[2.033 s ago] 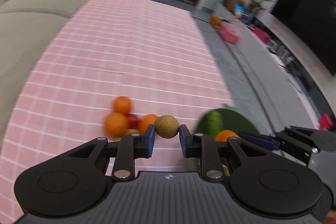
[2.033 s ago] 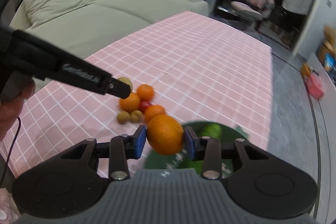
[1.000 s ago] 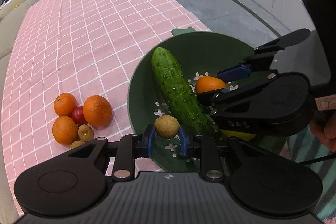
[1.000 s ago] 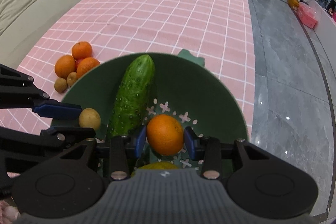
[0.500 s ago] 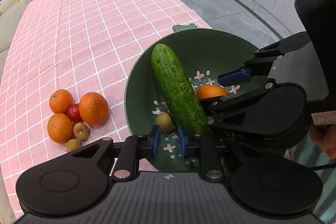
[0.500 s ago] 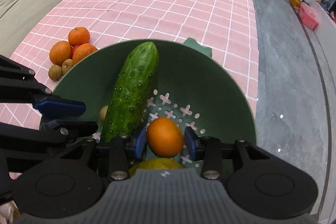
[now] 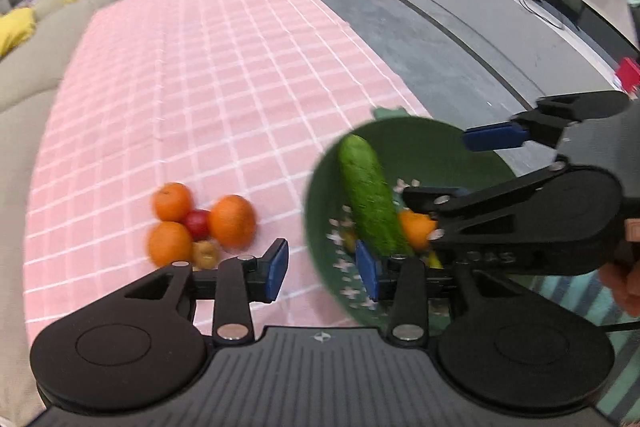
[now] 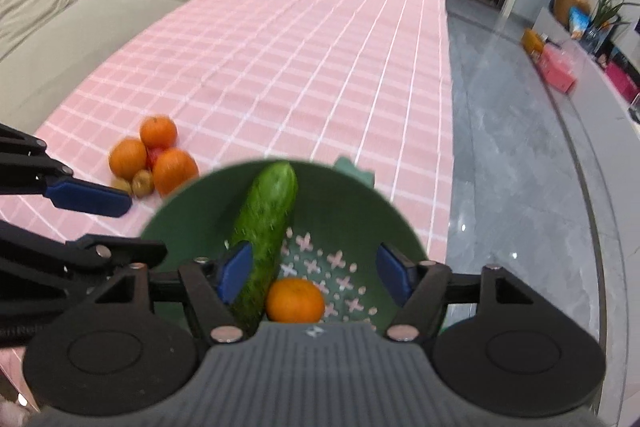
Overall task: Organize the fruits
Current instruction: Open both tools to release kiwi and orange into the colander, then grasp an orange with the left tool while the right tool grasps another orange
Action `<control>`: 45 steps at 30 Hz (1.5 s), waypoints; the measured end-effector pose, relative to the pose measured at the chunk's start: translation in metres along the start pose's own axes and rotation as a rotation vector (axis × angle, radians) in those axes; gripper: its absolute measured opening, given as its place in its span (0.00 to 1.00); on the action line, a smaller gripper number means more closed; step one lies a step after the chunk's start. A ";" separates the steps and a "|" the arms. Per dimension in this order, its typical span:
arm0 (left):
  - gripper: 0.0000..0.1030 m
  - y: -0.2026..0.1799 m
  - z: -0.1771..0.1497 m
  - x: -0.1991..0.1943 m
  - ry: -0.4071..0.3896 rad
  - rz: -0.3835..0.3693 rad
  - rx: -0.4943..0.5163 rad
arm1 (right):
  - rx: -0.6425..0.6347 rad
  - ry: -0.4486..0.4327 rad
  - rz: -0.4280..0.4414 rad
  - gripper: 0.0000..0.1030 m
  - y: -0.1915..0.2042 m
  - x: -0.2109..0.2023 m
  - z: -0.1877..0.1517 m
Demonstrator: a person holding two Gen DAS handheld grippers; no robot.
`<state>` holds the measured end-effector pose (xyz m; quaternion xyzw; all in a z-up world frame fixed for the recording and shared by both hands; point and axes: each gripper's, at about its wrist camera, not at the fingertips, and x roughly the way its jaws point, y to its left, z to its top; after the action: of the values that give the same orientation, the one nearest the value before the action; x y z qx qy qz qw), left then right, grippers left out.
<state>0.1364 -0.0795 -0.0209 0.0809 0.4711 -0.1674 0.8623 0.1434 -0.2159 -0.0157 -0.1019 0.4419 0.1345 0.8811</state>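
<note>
Fruit is now resting loose in the green bowl (image 8: 404, 227): the orange (image 8: 295, 300) that the right gripper (image 8: 314, 273) was clamping a second ago is lying beside the cucumber (image 8: 266, 223), so both deliveries look finished. Both sets of jaws are standing wide open and empty, the right gripper hovering over the bowl. The left gripper (image 7: 322, 269) is pulling back above the bowl's rim, towards the remaining pile of oranges (image 7: 200, 219) waiting on the table (image 7: 192, 75).

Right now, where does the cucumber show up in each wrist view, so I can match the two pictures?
Left wrist: the cucumber lies right of centre, in the green colander, just beyond the left gripper.
Right wrist: the cucumber is at lower centre, its near end behind the right gripper's left jaw.
Shared landmark: the cluster of oranges on the pink cloth.
</note>
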 end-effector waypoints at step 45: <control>0.41 0.154 -0.061 0.024 -0.112 -0.086 -0.550 | -0.423 0.057 0.214 0.45 0.130 0.074 0.058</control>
<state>0.1566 0.0769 -0.0764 -0.1856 0.4533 -0.0737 0.8687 0.1872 -0.0646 -0.0491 -0.2405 0.4370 0.3139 0.8079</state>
